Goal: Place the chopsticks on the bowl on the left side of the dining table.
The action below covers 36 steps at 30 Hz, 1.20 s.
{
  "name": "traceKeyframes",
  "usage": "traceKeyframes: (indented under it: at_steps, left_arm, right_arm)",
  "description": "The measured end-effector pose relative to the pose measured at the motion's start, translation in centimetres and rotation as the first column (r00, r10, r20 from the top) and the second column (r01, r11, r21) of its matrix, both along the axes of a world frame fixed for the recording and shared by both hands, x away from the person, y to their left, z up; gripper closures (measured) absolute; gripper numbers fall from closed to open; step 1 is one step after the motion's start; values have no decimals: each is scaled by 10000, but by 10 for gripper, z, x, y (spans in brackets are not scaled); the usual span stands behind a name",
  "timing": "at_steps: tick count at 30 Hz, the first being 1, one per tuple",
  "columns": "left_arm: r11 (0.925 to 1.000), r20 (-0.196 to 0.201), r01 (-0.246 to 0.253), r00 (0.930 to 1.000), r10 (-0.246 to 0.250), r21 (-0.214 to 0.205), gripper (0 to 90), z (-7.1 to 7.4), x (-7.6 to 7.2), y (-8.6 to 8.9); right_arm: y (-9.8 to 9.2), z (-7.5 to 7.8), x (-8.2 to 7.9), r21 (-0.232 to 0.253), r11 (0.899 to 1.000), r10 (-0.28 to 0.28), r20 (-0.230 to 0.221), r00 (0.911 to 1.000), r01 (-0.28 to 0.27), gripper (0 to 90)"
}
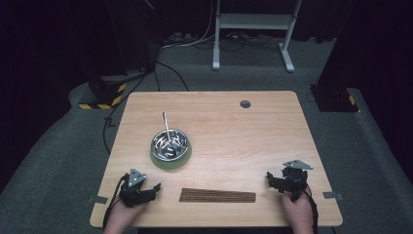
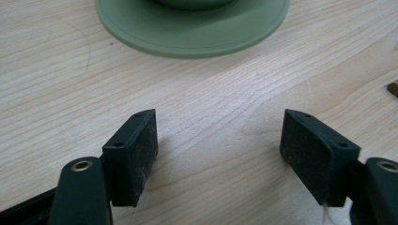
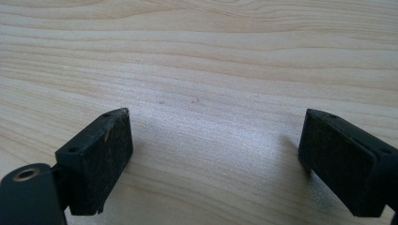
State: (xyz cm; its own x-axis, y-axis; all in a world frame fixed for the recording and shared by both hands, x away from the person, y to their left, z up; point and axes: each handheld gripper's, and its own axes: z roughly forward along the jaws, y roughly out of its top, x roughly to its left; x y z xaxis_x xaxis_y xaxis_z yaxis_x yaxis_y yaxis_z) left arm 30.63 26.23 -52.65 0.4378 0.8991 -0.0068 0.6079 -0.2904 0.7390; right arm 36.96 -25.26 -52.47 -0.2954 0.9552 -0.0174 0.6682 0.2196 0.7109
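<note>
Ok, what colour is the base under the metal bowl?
Muted sage green. The base shows best in the left gripper view, flaring out beneath the shiny bowl.

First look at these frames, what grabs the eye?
The shiny metal bowl on its green plate, left of the table's middle, with a thin metal utensil standing up out of it. Next, the dark brown slatted mat lying flat near the front edge, between the left gripper and the right gripper, both resting open on the table with nothing between the jaws.

No legible text (any view)
</note>
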Motion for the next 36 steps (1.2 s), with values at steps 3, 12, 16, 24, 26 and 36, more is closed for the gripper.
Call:
traceKeyframes:
  at_steps: [3,12,16,24,26,36]
  left_arm:
    - [9999,-88,153,9998,-153,2,289,2,1,-1]
    - [9976,221,639,9977,-634,-249,298,15,2,-14]
    - [9956,393,919,9951,-911,-180,312,19,5,-21]
    - [9879,620,1518,9868,-1497,-311,339,27,15,-47]
    - [9849,615,1666,9846,-1636,-474,341,30,18,-53]
    - [9661,686,2475,9677,-2426,-741,356,32,23,-76]
  right_arm:
    - [0,1,0,-10,10000,86,-63,9999,-86,99]
    - [0,1,-1,-22,9998,210,-109,9997,-210,102]
    - [0,1,-1,-15,9997,263,-145,9995,-263,102]
    - [0,1,-1,4,9997,253,-157,9996,-253,102]
    - [0,1,-1,5,9997,252,-157,9996,-252,102]
    - [1,1,-1,3,9997,238,-132,9996,-238,103]
